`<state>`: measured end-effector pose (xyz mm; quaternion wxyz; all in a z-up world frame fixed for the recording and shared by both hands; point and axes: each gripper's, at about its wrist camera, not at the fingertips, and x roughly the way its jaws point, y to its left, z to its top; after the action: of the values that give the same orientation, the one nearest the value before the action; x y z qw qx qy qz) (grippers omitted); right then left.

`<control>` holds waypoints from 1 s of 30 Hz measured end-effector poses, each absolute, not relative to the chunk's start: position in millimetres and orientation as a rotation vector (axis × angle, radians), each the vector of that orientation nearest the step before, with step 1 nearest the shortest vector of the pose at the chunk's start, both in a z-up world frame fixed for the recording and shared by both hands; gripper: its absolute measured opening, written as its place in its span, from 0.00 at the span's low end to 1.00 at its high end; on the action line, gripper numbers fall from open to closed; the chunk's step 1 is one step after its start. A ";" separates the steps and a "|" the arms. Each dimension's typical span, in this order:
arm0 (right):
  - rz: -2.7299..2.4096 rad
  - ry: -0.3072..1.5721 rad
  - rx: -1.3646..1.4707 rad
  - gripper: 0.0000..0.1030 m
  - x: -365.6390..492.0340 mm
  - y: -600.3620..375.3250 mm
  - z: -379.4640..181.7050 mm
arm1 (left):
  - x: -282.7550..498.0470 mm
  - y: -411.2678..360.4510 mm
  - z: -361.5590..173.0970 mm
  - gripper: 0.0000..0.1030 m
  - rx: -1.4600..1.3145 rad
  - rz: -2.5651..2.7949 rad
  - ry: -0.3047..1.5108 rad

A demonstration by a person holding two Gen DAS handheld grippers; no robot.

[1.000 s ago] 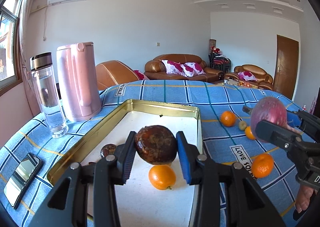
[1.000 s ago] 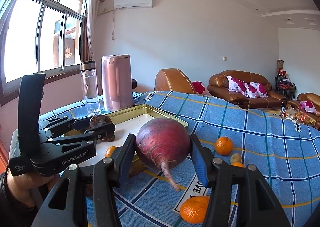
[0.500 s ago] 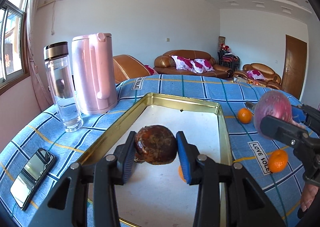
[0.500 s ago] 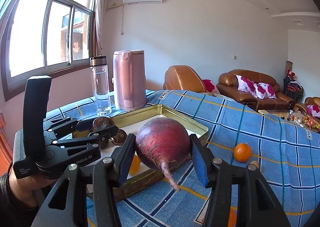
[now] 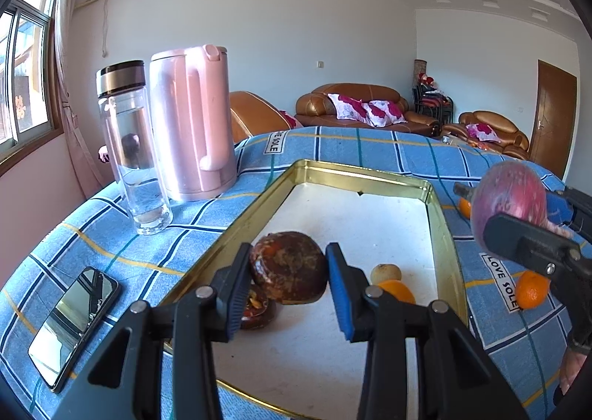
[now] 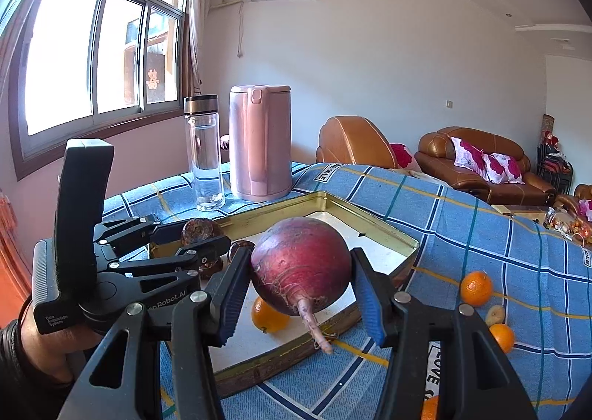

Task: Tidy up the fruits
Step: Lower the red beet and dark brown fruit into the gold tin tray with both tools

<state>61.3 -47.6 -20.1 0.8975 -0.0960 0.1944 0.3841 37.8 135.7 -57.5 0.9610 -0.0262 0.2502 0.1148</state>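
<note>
A round mottled dark-brown fruit point(image 5: 288, 266) is clamped by the left gripper point(image 5: 288, 272) at frame centre, over the shallow gold metal tray point(image 5: 355, 170). A large round purple-red root veg point(image 6: 301, 266) is pinched by the right gripper point(image 6: 299, 272), centre frame, above the tray's near rim. If released w/o lowering, either could be sent rolling onto the small orange citrus point(image 6: 268, 316) below.

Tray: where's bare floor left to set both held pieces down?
The gold tray is bare across its far half, from the back rim to the small pale fruit. The near middle is bare too. The near-left corner is crowded with dark brown fruits; an orange sits by the right rim.
</note>
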 end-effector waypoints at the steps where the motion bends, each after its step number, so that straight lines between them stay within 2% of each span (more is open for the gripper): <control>1: 0.798 0.404 -0.198 0.54 60.8 -46.7 -20.3 | 37.9 136.5 -58.0 0.40 -0.051 0.234 0.510; 30: 0.871 0.530 -0.221 0.54 60.7 -13.1 -51.9 | 42.8 173.2 -70.4 0.40 -0.053 0.282 0.606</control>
<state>60.7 -13.1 -51.9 0.8671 -0.1056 0.2530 0.4158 42.8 173.2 -70.4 0.9444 -0.0260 0.2973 0.1384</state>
